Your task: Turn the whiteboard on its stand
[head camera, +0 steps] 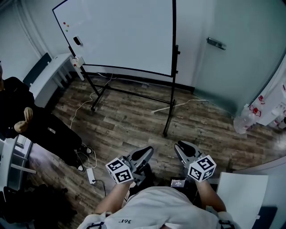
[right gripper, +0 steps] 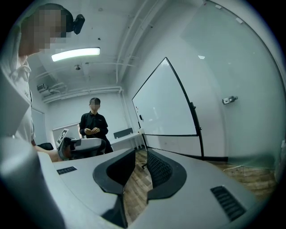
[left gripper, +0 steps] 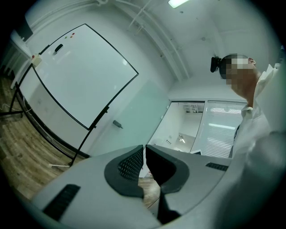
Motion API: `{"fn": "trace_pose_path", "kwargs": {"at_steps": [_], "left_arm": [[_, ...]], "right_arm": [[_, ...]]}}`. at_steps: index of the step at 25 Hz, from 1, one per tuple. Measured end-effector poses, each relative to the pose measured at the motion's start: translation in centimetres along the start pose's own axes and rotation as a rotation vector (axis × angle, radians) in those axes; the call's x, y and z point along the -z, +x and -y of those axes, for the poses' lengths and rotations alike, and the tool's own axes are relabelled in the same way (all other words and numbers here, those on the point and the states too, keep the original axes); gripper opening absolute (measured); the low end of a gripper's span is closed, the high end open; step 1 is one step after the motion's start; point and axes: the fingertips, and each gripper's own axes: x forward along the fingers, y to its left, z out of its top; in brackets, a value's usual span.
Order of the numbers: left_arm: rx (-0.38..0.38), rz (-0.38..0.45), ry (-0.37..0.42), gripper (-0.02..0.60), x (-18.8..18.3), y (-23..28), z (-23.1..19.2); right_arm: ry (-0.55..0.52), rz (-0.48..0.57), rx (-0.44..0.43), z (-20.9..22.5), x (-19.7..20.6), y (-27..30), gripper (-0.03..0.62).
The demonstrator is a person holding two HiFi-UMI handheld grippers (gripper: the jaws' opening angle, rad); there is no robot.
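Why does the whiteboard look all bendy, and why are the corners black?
Head view: the wide lens bows the whiteboard at its edges. Left gripper view: fisheye curve, black round rim, a ceiling light glaring at the top. Right gripper view: same bend, bright strip light overhead.

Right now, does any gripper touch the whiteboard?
No: in the head view the left gripper and the right gripper hang over the wooden floor, well apart from the whiteboard.

- White shirt (head camera: pixel 147 210), at six o'clock in the head view: small dark print, upside down, seemingly "36" plus one unclear character.
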Motion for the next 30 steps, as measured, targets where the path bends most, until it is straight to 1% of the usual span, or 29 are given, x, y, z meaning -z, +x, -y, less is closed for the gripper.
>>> {"fn": "trace_pose_path", "kwargs": {"at_steps": [4,9,13,17,22,27,30], "left_arm": [[0.011,-0.006,-0.001,0.008,-1.3,1.4,-2.7],[0.03,-0.003,0.027,0.008,-4.0,4.4,-7.8],[0.069,-0.013,0.054,0.008,-7.3,7.2,-11.6],[0.086,-0.034,0.068,0.008,-10.4,9.4,-15.6],[0.099,-0.05,0.092,0.008,-14.0,11.8,-20.4],[0.098,-0.065,0.098,0.008,-15.9,12.9,-24.4],[0.101,-0.076,0.104,0.008,-16.7,13.6,-25.9]], "right_arm": [[-0.007,0.015,0.017,1.2,-0.6,2.2,0.087],[-0.016,0.022,0.067,4.4,-2.0,6.2,0.087],[-0.02,0.025,0.096,7.0,-4.4,10.5,0.087],[-0.025,0.029,0.124,9.3,-6.7,15.0,0.087],[-0.014,0.026,0.157,12.4,-8.6,20.3,0.087],[-0.022,0.033,0.181,14.5,-9.7,24.0,0.087],[-0.022,0.034,0.192,15.7,-10.2,25.5,0.087]]}}
